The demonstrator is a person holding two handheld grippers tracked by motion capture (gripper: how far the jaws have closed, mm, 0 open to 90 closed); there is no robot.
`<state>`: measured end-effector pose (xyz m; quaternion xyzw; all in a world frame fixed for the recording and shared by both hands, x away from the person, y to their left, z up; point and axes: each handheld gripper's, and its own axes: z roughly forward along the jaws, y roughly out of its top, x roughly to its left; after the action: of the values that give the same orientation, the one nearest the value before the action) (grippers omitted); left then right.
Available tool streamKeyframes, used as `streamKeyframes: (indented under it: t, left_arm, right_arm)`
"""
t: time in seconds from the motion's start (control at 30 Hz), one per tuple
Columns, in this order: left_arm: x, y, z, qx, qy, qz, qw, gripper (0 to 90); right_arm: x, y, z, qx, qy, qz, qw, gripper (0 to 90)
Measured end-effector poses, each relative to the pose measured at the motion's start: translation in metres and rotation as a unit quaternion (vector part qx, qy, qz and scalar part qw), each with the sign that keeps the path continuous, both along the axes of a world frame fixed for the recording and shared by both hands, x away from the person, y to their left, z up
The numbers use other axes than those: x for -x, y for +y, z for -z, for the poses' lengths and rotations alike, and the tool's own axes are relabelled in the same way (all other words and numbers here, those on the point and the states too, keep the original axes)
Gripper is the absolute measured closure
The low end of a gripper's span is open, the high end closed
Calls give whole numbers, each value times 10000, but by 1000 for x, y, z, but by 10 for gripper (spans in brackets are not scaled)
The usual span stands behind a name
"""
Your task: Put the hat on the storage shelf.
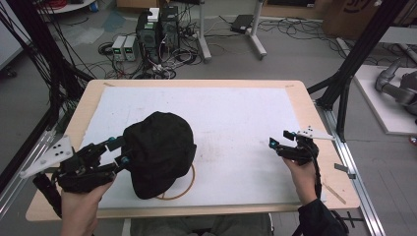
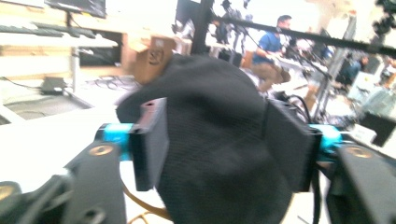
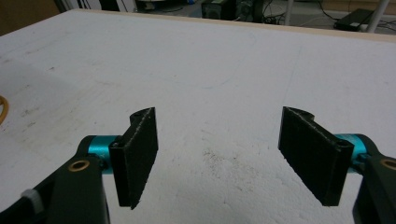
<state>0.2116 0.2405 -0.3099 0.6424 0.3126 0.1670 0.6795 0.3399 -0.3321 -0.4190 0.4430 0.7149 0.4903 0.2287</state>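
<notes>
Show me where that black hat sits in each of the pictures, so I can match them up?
High view: the black hat lies left of centre on the white table cover, over a wooden ring.
Left gripper view: it bulges up between the left tool's two jaws, at the picture's middle.
Right gripper view: I can't find the hat here.
Shared landmark: the wooden ring, also at the far left edge of the right gripper view.

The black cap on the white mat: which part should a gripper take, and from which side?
Probably the soft crown of the black cap, approached from its left edge, where the left gripper already has it between open jaws. The fabric bulges there and can be pinched into a fold. Its near edge lies over a thin wooden ring, so a low approach from the front might snag that ring.
</notes>
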Motion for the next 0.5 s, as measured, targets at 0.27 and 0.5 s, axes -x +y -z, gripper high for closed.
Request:
streamKeyframes:
  t: [0.27, 0.5]
  left_arm:
    - [-28, 36, 3, 75, -60, -249, 9996, 209]
    - [-55, 63, 14, -115, -98, -306, 9994, 194]
  right_arm:
    - [0, -5, -1, -37, -23, 54, 10000, 282]
    - [1, -7, 0, -55, -8, 66, 10000, 282]
